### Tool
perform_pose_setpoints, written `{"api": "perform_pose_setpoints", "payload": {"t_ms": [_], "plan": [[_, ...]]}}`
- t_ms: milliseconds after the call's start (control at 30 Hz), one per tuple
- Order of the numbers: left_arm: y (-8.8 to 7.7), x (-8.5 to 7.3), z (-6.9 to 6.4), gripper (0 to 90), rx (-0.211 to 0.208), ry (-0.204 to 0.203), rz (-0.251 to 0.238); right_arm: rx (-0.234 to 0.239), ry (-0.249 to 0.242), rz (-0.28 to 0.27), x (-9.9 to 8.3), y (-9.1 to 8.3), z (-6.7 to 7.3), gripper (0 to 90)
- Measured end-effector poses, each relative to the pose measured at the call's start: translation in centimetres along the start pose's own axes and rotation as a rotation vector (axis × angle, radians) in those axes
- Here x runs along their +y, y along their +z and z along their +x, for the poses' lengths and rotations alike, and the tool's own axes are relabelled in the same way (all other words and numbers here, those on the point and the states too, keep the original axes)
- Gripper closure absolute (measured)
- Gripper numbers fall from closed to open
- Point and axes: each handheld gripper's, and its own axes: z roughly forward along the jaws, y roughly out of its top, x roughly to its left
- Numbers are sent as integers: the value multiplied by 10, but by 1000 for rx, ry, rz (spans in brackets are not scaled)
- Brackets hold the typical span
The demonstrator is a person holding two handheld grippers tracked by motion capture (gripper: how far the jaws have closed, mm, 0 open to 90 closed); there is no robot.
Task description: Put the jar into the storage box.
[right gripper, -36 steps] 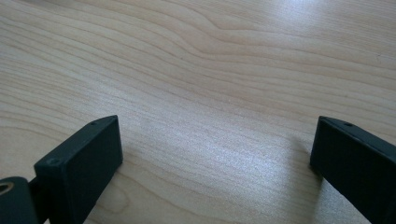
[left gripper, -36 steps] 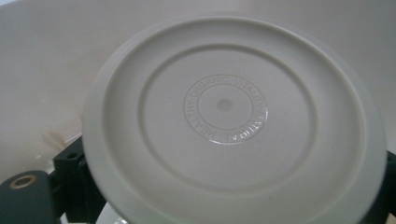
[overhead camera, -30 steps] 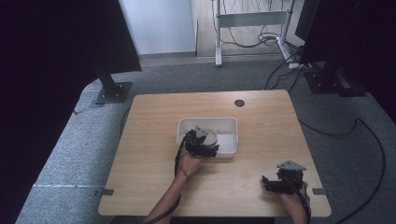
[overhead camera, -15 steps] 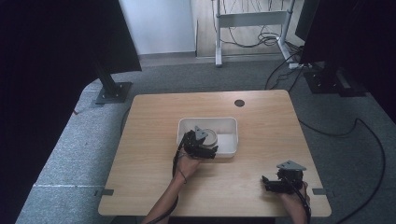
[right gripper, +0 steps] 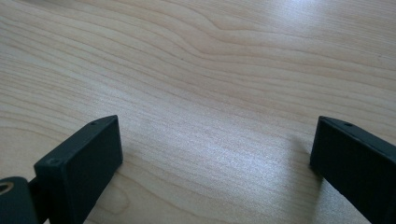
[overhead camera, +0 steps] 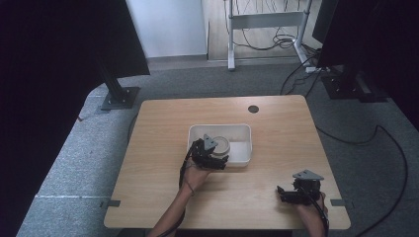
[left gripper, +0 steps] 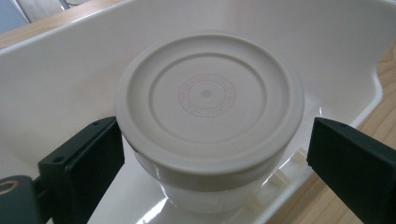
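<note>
Left gripper edging slightly forward since earlier frame, jaws spread around lidded jar in tray, not clamping yet; right gripper resting open

The left forearm is reaching forward from the bottom edge, its hand carrying the left gripper near the middle, jaws standing wide apart. The right hand is holding the right gripper low at the near right, pointing leftward, its jaws also spread wide
</note>
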Motion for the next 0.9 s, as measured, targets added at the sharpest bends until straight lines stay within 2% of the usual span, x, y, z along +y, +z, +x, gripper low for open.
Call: {"api": "perform_pose_setpoints", "payload": {"t_ms": [900], "plan": [[-29,-11,-1,40,-55,5,-40,0,0,0,0,0,0,18]]}}
